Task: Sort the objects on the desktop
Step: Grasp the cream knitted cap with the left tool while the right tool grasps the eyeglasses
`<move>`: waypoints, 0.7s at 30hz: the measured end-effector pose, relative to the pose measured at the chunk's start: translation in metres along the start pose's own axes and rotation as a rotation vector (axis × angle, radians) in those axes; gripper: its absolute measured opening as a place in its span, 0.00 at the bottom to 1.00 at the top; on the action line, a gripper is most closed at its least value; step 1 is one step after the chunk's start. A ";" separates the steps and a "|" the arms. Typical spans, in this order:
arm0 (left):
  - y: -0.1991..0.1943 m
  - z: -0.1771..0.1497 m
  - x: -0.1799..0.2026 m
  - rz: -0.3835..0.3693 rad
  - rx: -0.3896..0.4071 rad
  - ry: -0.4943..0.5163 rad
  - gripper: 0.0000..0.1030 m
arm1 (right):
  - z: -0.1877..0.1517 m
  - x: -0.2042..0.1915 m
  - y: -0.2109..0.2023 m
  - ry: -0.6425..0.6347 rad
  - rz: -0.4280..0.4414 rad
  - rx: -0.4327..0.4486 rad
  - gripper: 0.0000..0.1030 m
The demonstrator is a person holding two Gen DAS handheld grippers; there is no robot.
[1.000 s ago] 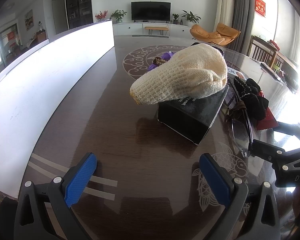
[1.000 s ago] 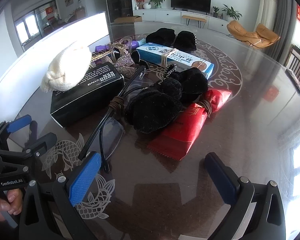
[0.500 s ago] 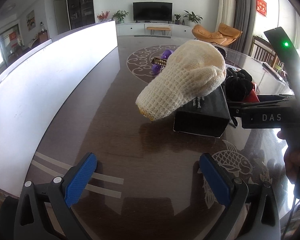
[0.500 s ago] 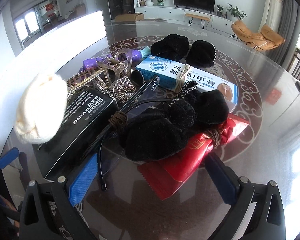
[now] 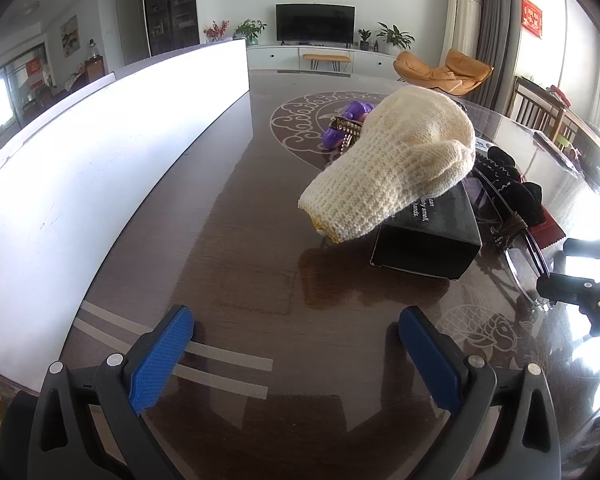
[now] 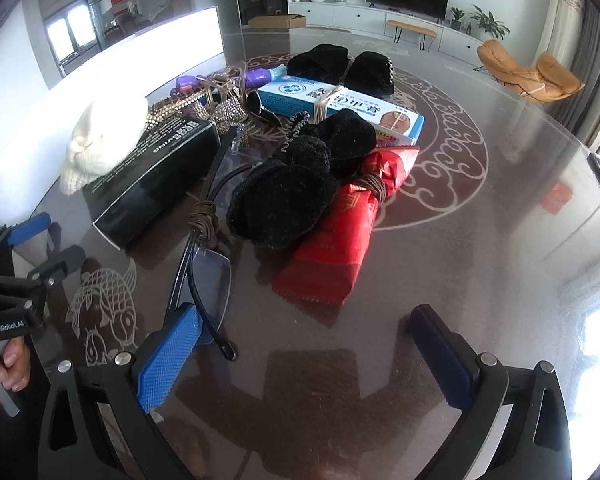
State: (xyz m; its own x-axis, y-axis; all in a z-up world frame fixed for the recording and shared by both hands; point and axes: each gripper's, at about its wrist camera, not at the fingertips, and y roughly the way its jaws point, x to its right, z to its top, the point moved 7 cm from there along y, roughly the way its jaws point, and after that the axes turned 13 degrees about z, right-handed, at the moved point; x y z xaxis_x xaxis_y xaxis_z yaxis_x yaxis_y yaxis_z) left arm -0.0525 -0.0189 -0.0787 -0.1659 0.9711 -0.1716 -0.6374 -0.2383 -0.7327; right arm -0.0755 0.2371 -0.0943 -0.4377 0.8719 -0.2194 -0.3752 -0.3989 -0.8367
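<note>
- In the half second before this moment the right gripper had pulled back from the pile, so the glasses and the red packet sat further ahead of its fingers than before; the left gripper had barely shifted.
- Both pairs of fingers stood wide apart with nothing between them, so I judged that no object had been picked yet and the sorting was still at its start.
- The cream knitted glove lay draped over the black box, hanging off its near edge.
- Black gloves rested on the red packet, beside a blue-and-white box (tied with a band).
- The table was dark, glossy wood with pale fish and scroll inlays, and a white panel stood along its left side.
- Behind it was a living room with a television and an orange chair.
</note>
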 end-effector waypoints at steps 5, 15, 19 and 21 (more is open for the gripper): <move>0.001 0.001 0.000 -0.001 0.006 0.000 1.00 | 0.004 0.009 -0.024 0.080 0.040 0.078 1.00; 0.002 0.000 -0.005 0.004 -0.004 -0.004 1.00 | 0.034 -0.025 -0.044 0.051 0.122 0.150 1.00; 0.005 0.000 -0.011 0.015 -0.019 -0.013 1.00 | 0.024 -0.060 -0.029 0.030 0.225 0.073 1.00; 0.005 -0.001 -0.016 0.021 -0.028 -0.019 1.00 | 0.018 -0.065 -0.014 0.036 0.228 0.032 1.00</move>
State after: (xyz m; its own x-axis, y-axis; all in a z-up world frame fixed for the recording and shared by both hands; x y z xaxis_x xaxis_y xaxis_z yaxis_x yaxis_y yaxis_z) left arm -0.0526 -0.0355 -0.0804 -0.1936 0.9653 -0.1750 -0.6123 -0.2583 -0.7473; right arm -0.0561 0.1810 -0.0591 -0.4844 0.7678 -0.4194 -0.2957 -0.5949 -0.7475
